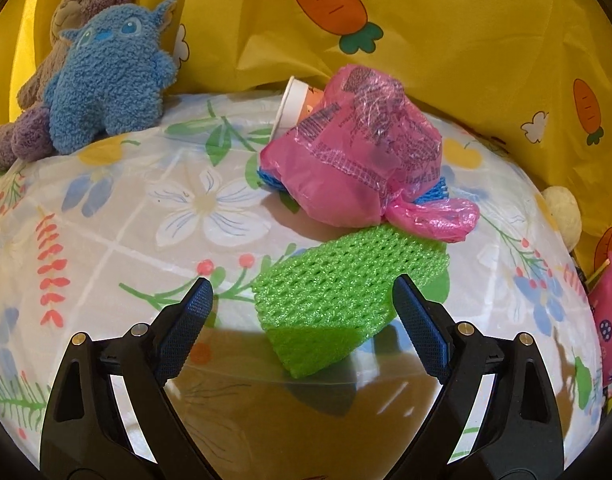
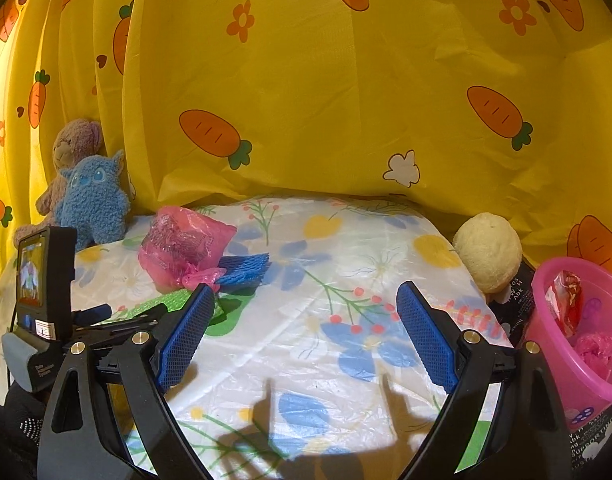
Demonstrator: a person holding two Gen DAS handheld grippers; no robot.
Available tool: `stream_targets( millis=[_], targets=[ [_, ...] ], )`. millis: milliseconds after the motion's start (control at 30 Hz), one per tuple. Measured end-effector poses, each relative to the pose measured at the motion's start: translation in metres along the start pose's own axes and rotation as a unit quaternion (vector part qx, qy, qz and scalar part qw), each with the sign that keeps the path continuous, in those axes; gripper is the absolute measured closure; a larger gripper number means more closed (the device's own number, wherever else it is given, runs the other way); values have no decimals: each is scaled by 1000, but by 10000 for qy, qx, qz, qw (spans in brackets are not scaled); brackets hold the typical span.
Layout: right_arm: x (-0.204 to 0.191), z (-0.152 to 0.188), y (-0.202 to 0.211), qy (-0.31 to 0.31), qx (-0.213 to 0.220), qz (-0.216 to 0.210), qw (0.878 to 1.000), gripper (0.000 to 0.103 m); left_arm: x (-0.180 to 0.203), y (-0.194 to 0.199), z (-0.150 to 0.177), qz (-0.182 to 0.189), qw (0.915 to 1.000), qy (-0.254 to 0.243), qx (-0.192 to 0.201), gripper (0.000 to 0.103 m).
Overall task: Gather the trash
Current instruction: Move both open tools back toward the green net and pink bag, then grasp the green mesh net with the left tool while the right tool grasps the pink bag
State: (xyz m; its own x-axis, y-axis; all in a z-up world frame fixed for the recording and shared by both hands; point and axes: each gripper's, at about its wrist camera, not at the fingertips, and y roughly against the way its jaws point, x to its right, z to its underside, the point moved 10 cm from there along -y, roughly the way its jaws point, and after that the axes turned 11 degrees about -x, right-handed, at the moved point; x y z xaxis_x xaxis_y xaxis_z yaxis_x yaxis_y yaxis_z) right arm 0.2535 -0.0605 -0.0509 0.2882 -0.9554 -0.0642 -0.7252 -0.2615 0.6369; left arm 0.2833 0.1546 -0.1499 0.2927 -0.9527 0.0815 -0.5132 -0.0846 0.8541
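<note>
Backdrop: a yellow curtain (image 2: 306, 80) printed with orange carrots, white and orange flowers and small hearts hangs in folds behind your work area.
Bench: your bench (image 1: 106, 240) wears a glossy plastic cover with blue, white and yellow flowers and red berries.
Bin: a translucent pink plastic bucket (image 2: 593, 376) stands at the bench's right edge, holding crumpled pink and red wrappers; beside it a black pack carries white lettering, "SUPPORTING" among the legible words.
Toys: a fuzzy blue plush (image 1: 106, 80) leans on a brown teddy (image 1: 78, 4) at the far left; a round cream plush (image 2: 487, 256) sits at the far right.
Pink bag: the crumpled pink plastic bag (image 1: 357, 152), printed with dark text too creased to read, lies mid-bench over a white paper cup (image 1: 292, 104) tipped on its side, mouth facing left.
Blue net: a blue foam mesh sleeve (image 2: 244, 270) pokes out from under the bag.
Green net: the green foam mesh sleeve (image 1: 337, 296) lies flat just in front of the bag, its long axis running from near-left to far-right, its right end touching the bag's knotted tail.
Your left hand-held gripper (image 1: 302, 312): jaws wide apart, the green net between the blue-ribbed pads, neither pressing it.
Your right hand-held gripper (image 2: 306, 320): jaws wide apart over bare cover, holding nothing.
</note>
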Motion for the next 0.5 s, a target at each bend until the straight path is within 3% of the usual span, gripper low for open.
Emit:
stream_targets(
  millis=[67,167,200,300,433,500],
  targets=[
    [-2,-1,-4,41,-39,-2,10000,14,1,-10,2,18,9998,26,-216,25],
    [-5,-2,-9,92,-101,-15,9999,14,4,-11,3,12,9998,1,-198,38],
    [-6,-1,-11,111,-118,-18,9999,14,7,-10,3,58,9998,-45,-183,48],
    [-10,0,-16,153,-183,-29,9997,14,11,-9,5,138,9997,-88,-154,62],
    [-15,2,-22,205,-271,-70,9994,14,13,-6,3,268,9996,-104,-59,88],
    [-17,2,-23,229,-302,-89,9992,14,14,-5,4,322,9994,-102,-41,89]
  ],
)
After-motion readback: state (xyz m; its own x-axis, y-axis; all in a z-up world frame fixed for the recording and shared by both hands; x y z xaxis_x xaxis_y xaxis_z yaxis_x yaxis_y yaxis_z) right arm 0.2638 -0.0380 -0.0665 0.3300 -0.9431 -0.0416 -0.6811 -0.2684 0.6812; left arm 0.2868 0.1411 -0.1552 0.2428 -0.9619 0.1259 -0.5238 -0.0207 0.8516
